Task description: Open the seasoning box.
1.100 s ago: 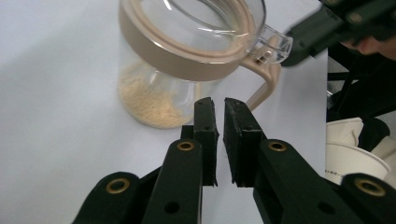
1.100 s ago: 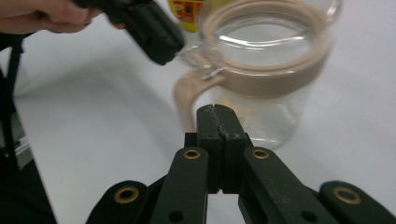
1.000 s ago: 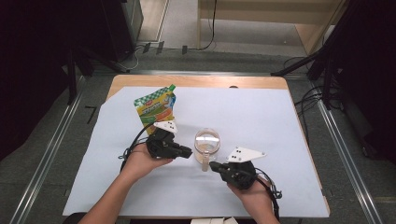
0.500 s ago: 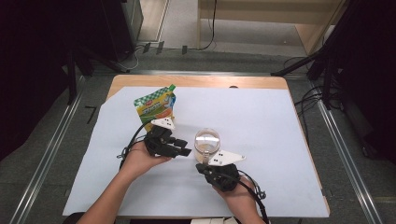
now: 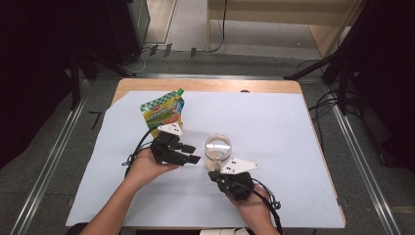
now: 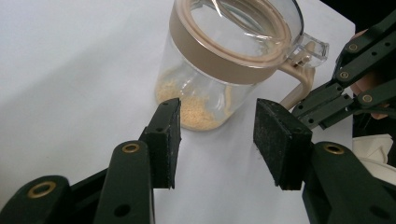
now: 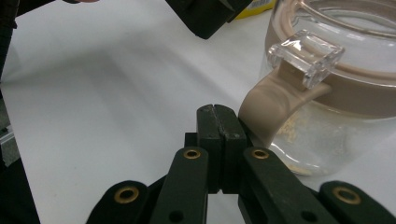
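Lighting: bright, even, overhead on the white worktop (image 5: 274,122); floor beyond its edges dim to black. Shadows: soft, short beneath the jar (image 6: 224,60). Glare: highlights on the clear lid (image 7: 306,51). Focus: high view soft and grainy; gripper views sharp at mid-range, blurred at the near jaws.

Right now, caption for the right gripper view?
Right gripper, jaws shut, beside the beige handle of a clear jar holding yellowish powder.
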